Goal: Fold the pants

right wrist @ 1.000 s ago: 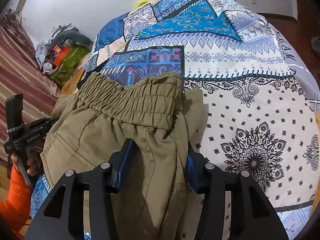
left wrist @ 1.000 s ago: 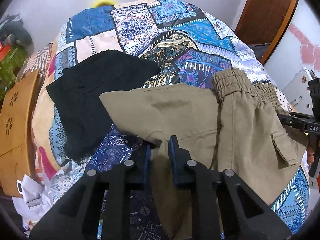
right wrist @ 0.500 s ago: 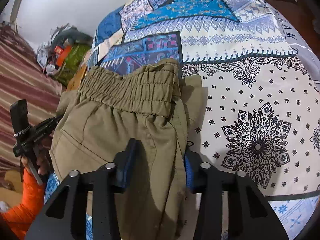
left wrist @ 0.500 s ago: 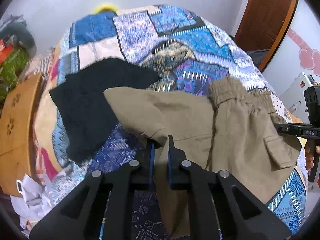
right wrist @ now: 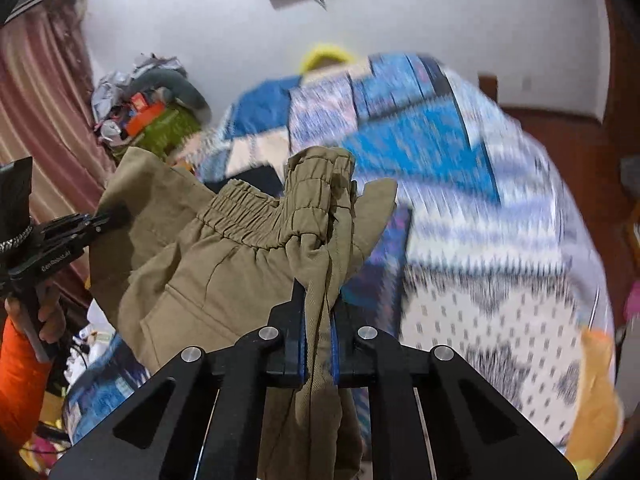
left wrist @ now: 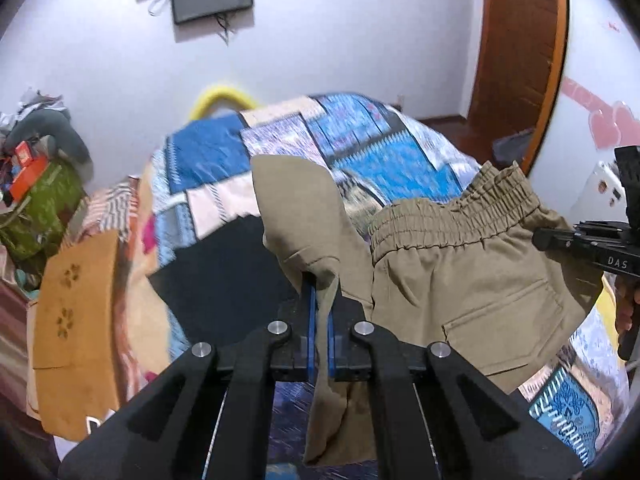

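Note:
Khaki pants (left wrist: 460, 272) with an elastic waistband hang in the air above the bed, held up at two places. My left gripper (left wrist: 320, 292) is closing tight on a fold of a pant leg, and the cloth is pinched between its blue pads. My right gripper (right wrist: 318, 300) is closing on bunched cloth just below the waistband of the pants (right wrist: 208, 280), which is squeezed between its pads. In each wrist view the other gripper shows at the edge: the right gripper (left wrist: 538, 238) and the left gripper (right wrist: 116, 214), both in the fabric.
Below lies the patchwork quilt (left wrist: 208, 160) of the bed, with a black garment (left wrist: 224, 272) spread on it. A tan wooden piece (left wrist: 76, 320) and a green bag (left wrist: 40, 208) are at the left. A brown door (left wrist: 516, 60) stands at the right, a curtain (right wrist: 32, 100) at the left.
Both grippers shut on the pants and rose, lifting them off the quilt. The views tilted up, so the wall and screen now show.

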`<action>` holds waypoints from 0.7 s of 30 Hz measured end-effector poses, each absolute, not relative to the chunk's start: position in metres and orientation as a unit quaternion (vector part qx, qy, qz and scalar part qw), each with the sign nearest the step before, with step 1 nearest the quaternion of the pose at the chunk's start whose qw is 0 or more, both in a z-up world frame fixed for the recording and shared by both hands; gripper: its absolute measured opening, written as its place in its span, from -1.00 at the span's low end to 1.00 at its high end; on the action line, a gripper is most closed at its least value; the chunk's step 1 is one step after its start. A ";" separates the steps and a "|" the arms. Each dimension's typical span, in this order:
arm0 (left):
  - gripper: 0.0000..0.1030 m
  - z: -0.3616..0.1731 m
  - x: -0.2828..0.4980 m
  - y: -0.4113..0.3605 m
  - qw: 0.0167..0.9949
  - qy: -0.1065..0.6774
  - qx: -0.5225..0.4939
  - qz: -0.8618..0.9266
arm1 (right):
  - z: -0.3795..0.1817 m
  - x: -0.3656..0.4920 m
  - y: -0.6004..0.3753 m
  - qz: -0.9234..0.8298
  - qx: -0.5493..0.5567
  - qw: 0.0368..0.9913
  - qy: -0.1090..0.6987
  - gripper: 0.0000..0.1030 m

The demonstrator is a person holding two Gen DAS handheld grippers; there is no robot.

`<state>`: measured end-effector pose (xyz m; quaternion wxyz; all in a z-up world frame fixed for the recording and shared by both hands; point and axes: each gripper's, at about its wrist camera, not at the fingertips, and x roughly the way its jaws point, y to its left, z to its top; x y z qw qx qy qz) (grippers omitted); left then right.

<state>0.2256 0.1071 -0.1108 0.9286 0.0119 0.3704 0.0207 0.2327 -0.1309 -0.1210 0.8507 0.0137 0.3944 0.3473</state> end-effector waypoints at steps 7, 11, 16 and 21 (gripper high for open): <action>-0.93 -0.093 0.235 0.167 0.935 0.347 -0.003 0.068 | -0.089 0.257 -0.079 0.369 -0.008 0.860 0.352 -0.85; -0.93 -0.100 0.246 0.206 0.932 0.349 -0.014 0.097 | -0.087 0.276 -0.035 0.385 -0.034 0.856 0.343 -0.85; -0.93 -0.124 0.264 0.247 0.922 0.362 -0.020 0.132 | -0.097 0.292 0.016 0.406 -0.053 0.846 0.341 -0.86; -0.93 -0.166 0.288 0.286 0.903 0.397 -0.036 0.158 | -0.119 0.309 0.058 0.415 -0.070 0.834 0.358 -0.86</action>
